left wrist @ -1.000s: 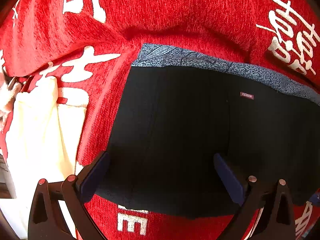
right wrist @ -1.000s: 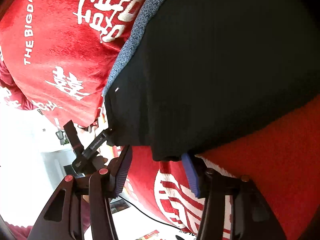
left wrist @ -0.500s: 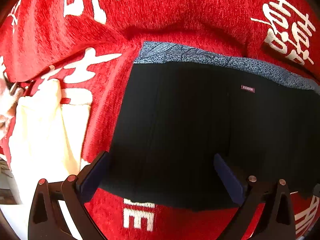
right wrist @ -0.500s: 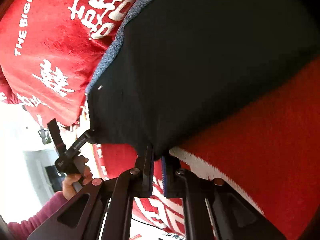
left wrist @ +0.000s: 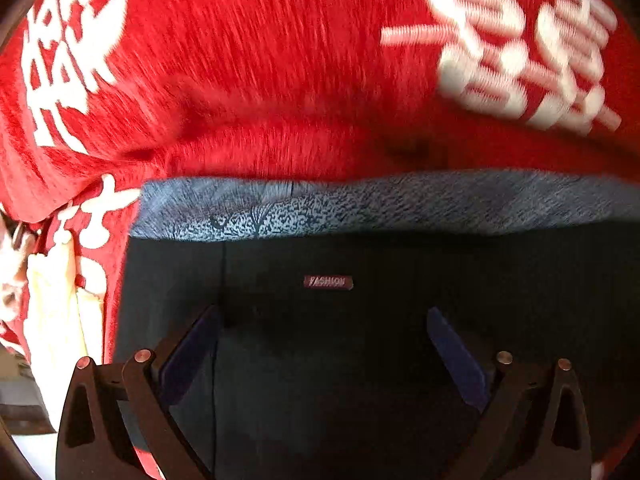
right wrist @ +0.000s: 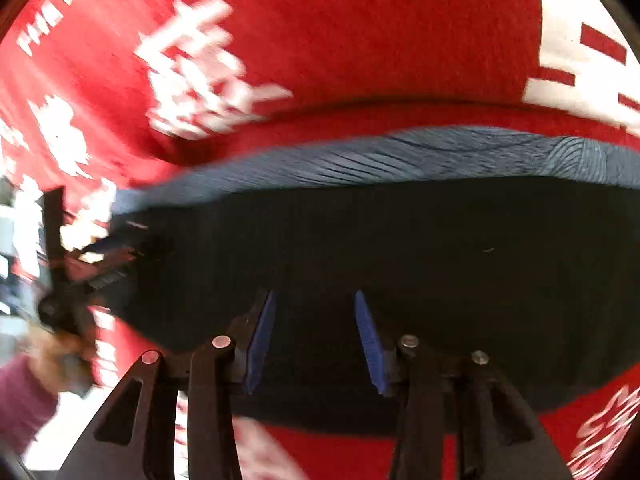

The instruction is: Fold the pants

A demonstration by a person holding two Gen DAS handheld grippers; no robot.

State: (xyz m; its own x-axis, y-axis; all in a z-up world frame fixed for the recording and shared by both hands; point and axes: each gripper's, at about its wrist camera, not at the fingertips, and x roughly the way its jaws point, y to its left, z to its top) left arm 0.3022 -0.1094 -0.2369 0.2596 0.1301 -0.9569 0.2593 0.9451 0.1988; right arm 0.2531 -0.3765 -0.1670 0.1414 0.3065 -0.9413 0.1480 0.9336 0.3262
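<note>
One pair of black pants (left wrist: pixel 360 360) here, lying folded flat on a red blanket (left wrist: pixel 260 80) with white characters, blue patterned waistband (left wrist: pixel 360 204) along the far edge and one small "FASHION" tag (left wrist: pixel 328 282) just below it. Two grippers in play. Left gripper (left wrist: pixel 322 332) has its jaws spread wide over the pants, nothing between them. Right gripper (right wrist: pixel 314 320) is parted too, a bit narrower, also holding nothing, just sitting over the black fabric. One cream cloth (left wrist: pixel 56 320) lies at the left edge beside the pants. Both views are pretty blurry.
</note>
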